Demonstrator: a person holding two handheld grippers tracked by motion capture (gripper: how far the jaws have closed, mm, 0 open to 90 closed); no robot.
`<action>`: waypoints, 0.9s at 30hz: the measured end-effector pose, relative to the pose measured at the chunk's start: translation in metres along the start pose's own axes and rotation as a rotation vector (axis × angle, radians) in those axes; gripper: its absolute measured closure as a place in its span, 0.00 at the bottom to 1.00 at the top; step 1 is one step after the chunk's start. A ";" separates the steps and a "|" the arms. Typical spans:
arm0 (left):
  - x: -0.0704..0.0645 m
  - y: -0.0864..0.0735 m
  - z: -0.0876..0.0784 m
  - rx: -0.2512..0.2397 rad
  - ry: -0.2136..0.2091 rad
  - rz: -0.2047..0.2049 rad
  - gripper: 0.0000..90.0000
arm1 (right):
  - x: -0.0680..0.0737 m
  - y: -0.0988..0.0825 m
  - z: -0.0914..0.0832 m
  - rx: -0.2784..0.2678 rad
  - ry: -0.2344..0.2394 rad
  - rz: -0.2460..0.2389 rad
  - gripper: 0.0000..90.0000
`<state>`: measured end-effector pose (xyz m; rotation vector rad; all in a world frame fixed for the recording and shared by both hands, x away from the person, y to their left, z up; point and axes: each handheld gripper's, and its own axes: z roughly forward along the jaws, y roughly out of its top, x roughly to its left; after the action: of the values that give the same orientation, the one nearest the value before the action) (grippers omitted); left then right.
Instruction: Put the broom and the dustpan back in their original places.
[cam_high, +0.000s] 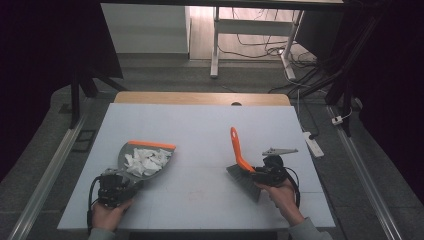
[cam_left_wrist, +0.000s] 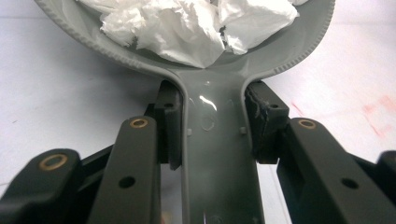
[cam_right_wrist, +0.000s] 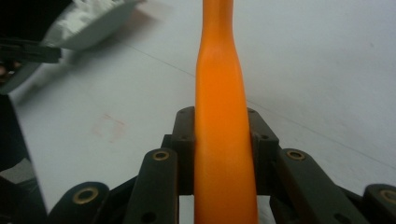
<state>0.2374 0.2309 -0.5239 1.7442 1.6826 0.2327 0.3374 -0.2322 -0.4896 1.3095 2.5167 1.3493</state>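
A grey dustpan (cam_high: 124, 152) with an orange front lip lies on the pale table at the left, heaped with crumpled white paper (cam_high: 145, 161). My left gripper (cam_high: 132, 183) is shut on its handle (cam_left_wrist: 217, 144), a pad pressed against each side, and the paper (cam_left_wrist: 187, 23) sits just beyond. At the right, a brush with an orange handle (cam_high: 236, 147) and grey bristles (cam_high: 244, 180) is tilted, bristles at the table. My right gripper (cam_high: 253, 171) is shut on that handle (cam_right_wrist: 220, 88), which points away across the table. The dustpan (cam_right_wrist: 93, 23) lies far left in the right gripper view.
The table top (cam_high: 200, 120) has open room between the two tools and toward the back. Faint reddish marks (cam_left_wrist: 378, 112) stain it near the dustpan. Behind it are a wooden edge (cam_high: 200, 97), desk legs and floor cables, with a white power strip (cam_high: 313, 143) at the right.
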 end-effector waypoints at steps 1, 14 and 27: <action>0.002 0.000 0.002 0.000 0.007 -0.014 0.69 | -0.004 -0.001 0.002 0.006 -0.010 0.006 0.79; -0.002 0.003 0.017 0.019 0.062 -0.054 0.58 | -0.042 0.000 0.008 0.081 -0.155 0.021 0.58; 0.005 0.004 -0.026 -0.069 -0.021 0.212 0.33 | -0.018 -0.010 -0.020 0.003 -0.259 -0.212 0.52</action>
<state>0.2268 0.2450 -0.5041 1.8663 1.4569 0.3625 0.3351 -0.2603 -0.4903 1.0987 2.4008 1.0601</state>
